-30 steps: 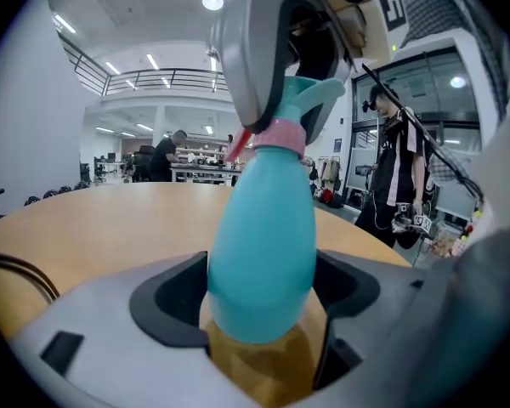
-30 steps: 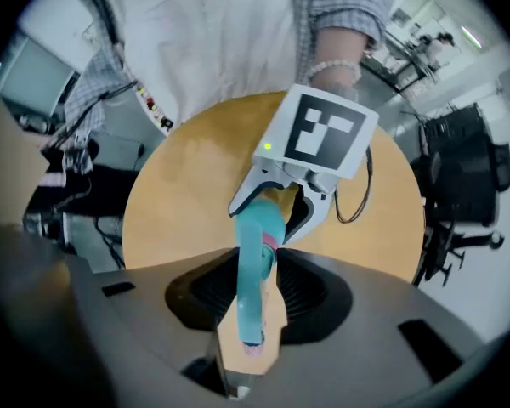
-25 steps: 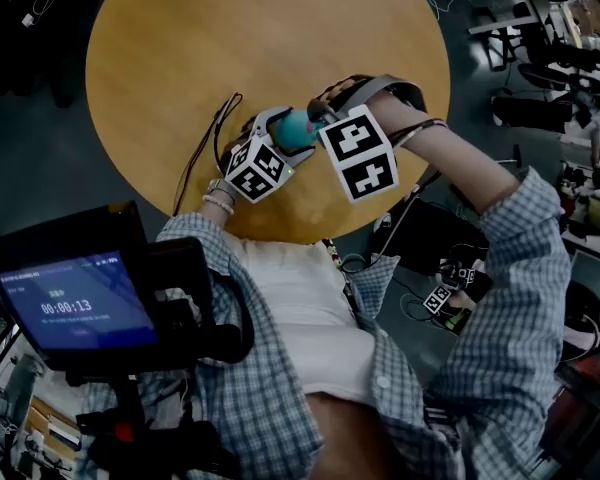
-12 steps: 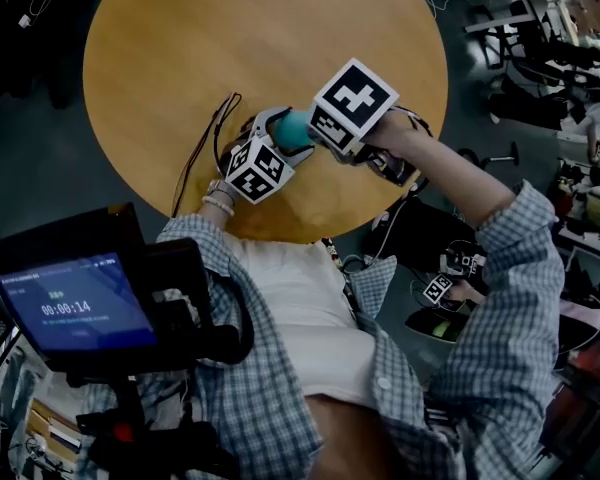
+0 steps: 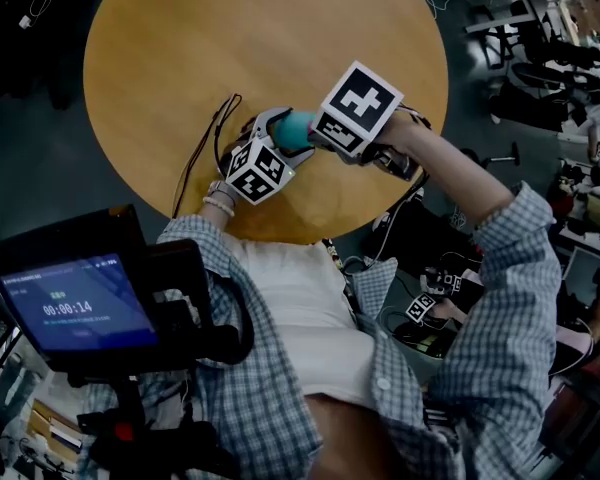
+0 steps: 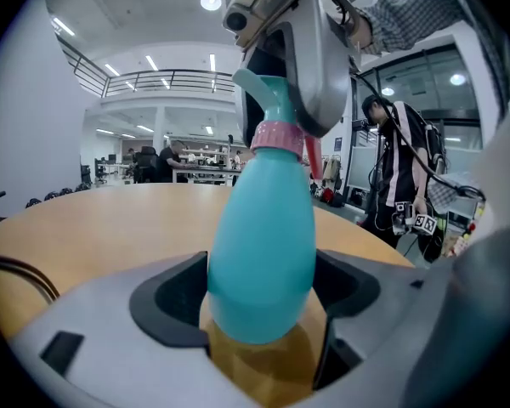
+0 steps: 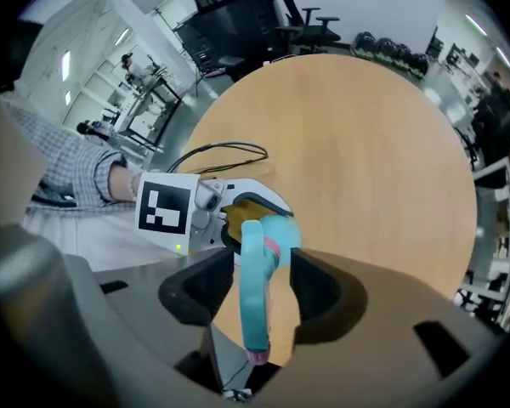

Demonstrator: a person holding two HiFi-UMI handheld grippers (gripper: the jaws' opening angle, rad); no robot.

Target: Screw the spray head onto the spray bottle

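A teal spray bottle (image 6: 262, 245) stands upright on the round wooden table (image 5: 200, 38), near its front edge. My left gripper (image 6: 263, 308) is shut on the bottle's lower body. A pink collar (image 6: 280, 136) rings the neck, with the teal spray head (image 6: 268, 92) on top. My right gripper (image 5: 325, 133) comes down over the top from the right. In the right gripper view the spray head (image 7: 253, 287) lies between the jaws, which are opening, with a gap showing on each side. The bottle (image 5: 295, 128) shows between both marker cubes in the head view.
A dark cable (image 5: 195, 153) loops on the table left of the left gripper (image 7: 238, 206). The table's front edge is close beneath both hands. A recorder screen (image 5: 70, 303) hangs at lower left. Office chairs (image 7: 297, 11) stand beyond the far rim.
The right gripper has twisted around the bottle top, its marker cube turning to show another face and rising. Bottle and left gripper have stayed put.
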